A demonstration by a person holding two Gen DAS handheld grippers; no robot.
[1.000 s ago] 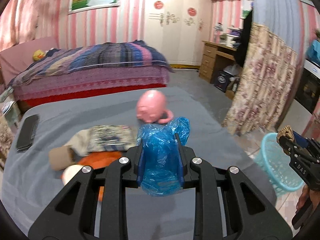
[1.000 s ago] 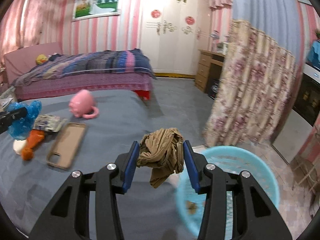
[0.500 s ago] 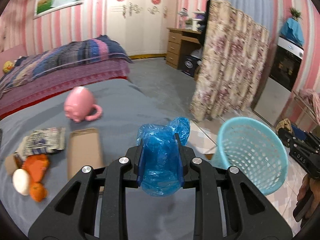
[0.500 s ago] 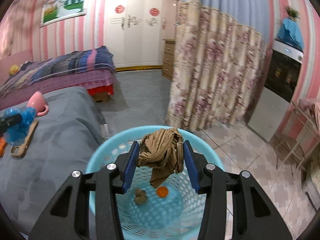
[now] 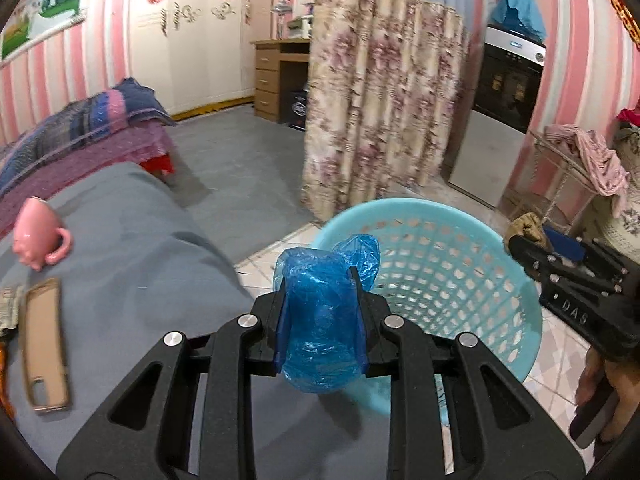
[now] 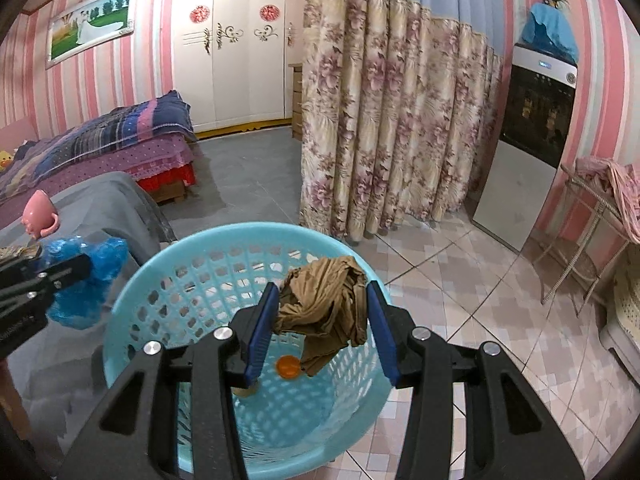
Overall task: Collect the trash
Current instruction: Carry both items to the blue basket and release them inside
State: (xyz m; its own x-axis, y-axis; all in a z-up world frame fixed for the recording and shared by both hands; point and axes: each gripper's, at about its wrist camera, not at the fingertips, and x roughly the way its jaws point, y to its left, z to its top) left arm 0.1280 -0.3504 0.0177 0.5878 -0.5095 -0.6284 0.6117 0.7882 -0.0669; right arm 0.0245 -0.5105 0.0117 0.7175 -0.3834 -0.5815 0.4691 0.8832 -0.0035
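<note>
Far left on the grey surface (image 5: 132, 264) there's a pink mug (image 5: 36, 234) lying on its side, and nearer the camera a tan phone case (image 5: 44, 344) lying flat, well apart from the mug; moving right, the left claw (image 5: 320, 312) is pinching a crumpled blue plastic bag (image 5: 320, 320) between its two fingers, held up near the left rim of the light blue laundry-style basket (image 6: 160, 280), which stands on the tiled floor just beside the surface; next over, the right claw (image 6: 324, 320) is clamped on a wadded brown cloth (image 6: 328, 304) directly above the basket's opening, with the cloth dangling a bit below the fingers; down in the bottom of the basket there's a small orange round thing (image 6: 289, 366) and another bit of trash partly hidden behind the claw; behind it all hangs a floral curtain (image 6: 384, 120).
</note>
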